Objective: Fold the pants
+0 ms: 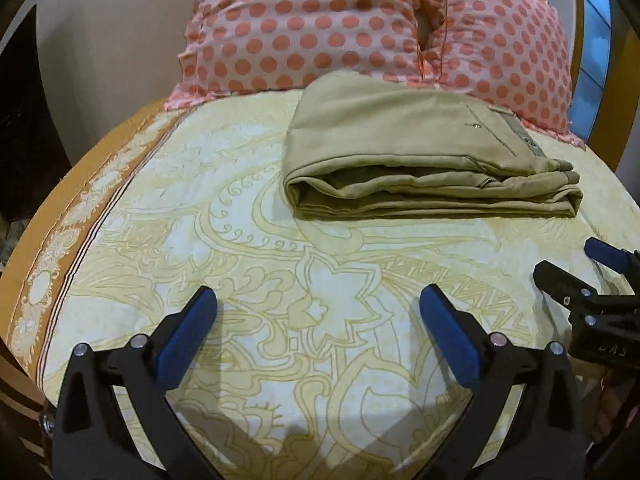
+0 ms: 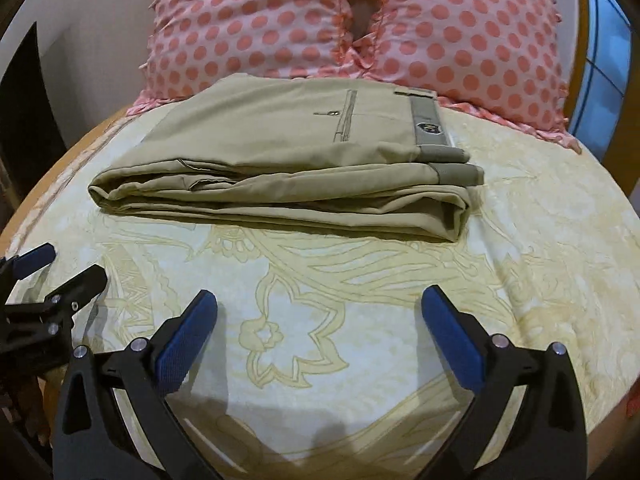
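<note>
Khaki pants [image 1: 412,148] lie folded in a flat stack on the bed, waistband to the right; they also show in the right wrist view [image 2: 280,160]. My left gripper [image 1: 318,300] is open and empty, hovering over the sheet short of the pants. My right gripper [image 2: 319,300] is open and empty too, likewise short of the pants. The right gripper shows at the right edge of the left wrist view [image 1: 572,260], and the left gripper at the left edge of the right wrist view [image 2: 72,264].
The bed has a cream and yellow patterned sheet [image 1: 280,280] with an orange border [image 1: 60,240] on the left. Two pink polka-dot pillows [image 1: 312,20] [image 2: 468,32] stand just behind the pants. A window [image 1: 596,40] is at the right.
</note>
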`<state>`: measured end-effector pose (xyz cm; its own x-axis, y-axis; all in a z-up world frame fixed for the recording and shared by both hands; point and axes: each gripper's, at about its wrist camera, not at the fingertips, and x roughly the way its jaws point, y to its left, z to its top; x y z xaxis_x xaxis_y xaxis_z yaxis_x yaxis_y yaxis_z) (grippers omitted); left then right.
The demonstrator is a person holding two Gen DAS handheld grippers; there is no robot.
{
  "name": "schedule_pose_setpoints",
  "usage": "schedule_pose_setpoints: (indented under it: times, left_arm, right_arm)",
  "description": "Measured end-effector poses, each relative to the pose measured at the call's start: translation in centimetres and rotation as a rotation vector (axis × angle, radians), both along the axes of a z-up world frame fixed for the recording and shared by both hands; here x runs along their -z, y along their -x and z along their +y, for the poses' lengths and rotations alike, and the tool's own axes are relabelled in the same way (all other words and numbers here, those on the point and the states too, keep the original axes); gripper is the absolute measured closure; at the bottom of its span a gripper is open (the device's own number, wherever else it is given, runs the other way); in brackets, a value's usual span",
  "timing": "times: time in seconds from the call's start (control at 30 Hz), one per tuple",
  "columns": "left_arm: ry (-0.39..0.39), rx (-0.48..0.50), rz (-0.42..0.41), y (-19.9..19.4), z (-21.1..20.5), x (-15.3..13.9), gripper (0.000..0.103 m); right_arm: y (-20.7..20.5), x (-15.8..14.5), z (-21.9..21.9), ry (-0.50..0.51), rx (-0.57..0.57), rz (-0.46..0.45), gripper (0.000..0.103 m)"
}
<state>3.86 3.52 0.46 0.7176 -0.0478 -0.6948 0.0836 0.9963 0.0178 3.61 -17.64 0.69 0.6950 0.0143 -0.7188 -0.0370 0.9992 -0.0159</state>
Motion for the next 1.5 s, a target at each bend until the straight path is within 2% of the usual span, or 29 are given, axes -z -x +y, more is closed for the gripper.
schedule_pose_setpoints:
  times: [0.23, 1.5]
  left_arm:
    - [0.001, 0.033, -0.018, 0.68, 0.3, 0.1, 0.002]
    - [0.002, 0.035, -0.029, 0.56, 0.24, 0.19, 0.002]
  right_arm:
    - [-0.03, -0.02, 0.23, 0.006, 0.024, 0.005, 0.001]
    - [-0.09, -0.05, 0.08, 0.007, 0.024, 0.005, 0.001]
